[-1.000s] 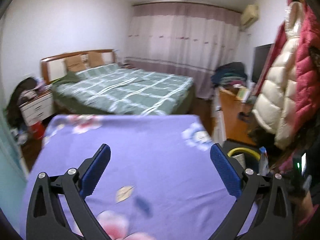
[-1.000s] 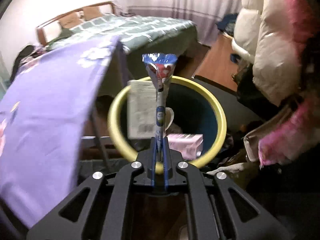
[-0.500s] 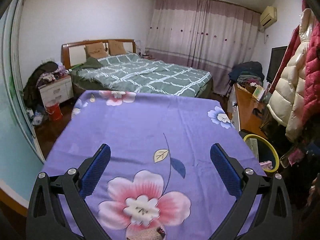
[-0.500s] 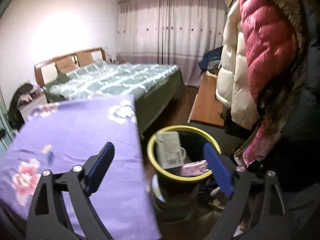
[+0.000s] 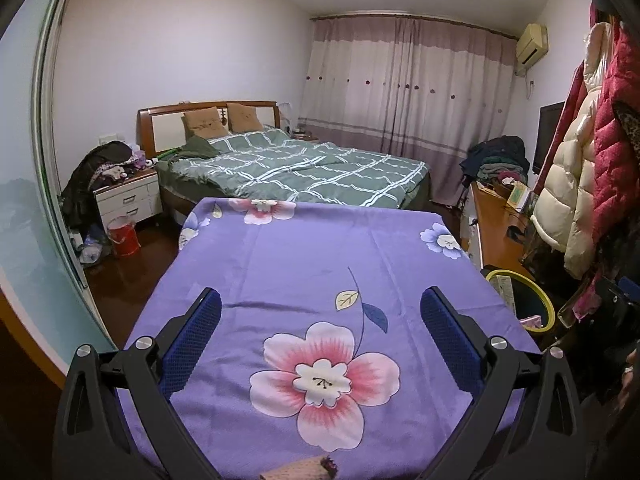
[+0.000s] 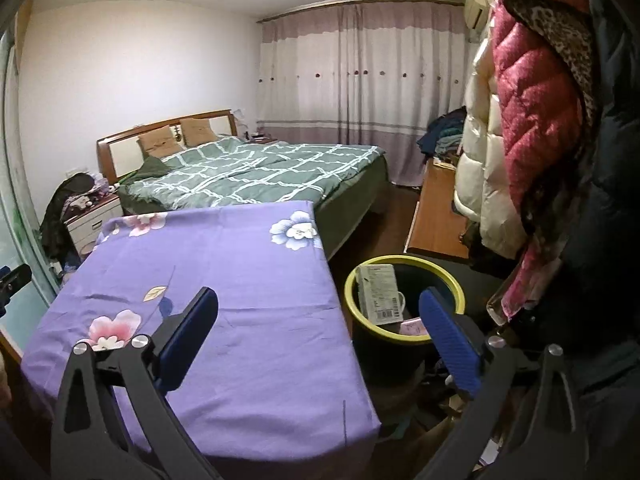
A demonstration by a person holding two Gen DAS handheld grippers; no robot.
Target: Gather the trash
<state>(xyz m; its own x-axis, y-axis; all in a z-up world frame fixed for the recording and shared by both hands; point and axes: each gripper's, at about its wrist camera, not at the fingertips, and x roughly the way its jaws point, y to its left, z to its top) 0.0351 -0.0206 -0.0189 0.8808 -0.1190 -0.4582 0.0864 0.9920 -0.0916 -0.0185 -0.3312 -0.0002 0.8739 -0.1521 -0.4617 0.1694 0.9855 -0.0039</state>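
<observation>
Trash sits in a yellow-rimmed bin (image 6: 404, 300) on the floor just beside the right edge of a table covered in a purple flowered cloth (image 6: 240, 280). A white printed box (image 6: 378, 294) leans upright inside the bin, with a pink packet (image 6: 414, 326) lower down. The right gripper (image 6: 320, 312) is spread wide and holds nothing, hovering over the table's edge and the bin. The left gripper (image 5: 320, 312) is also spread wide and empty above the cloth. A green checked bed (image 5: 304, 172) stands behind.

Matt cloth tablecloth (image 5: 304, 248), glossy plastic bin (image 6: 404, 332) w/ paper carton (image 6: 378, 294).
</observation>
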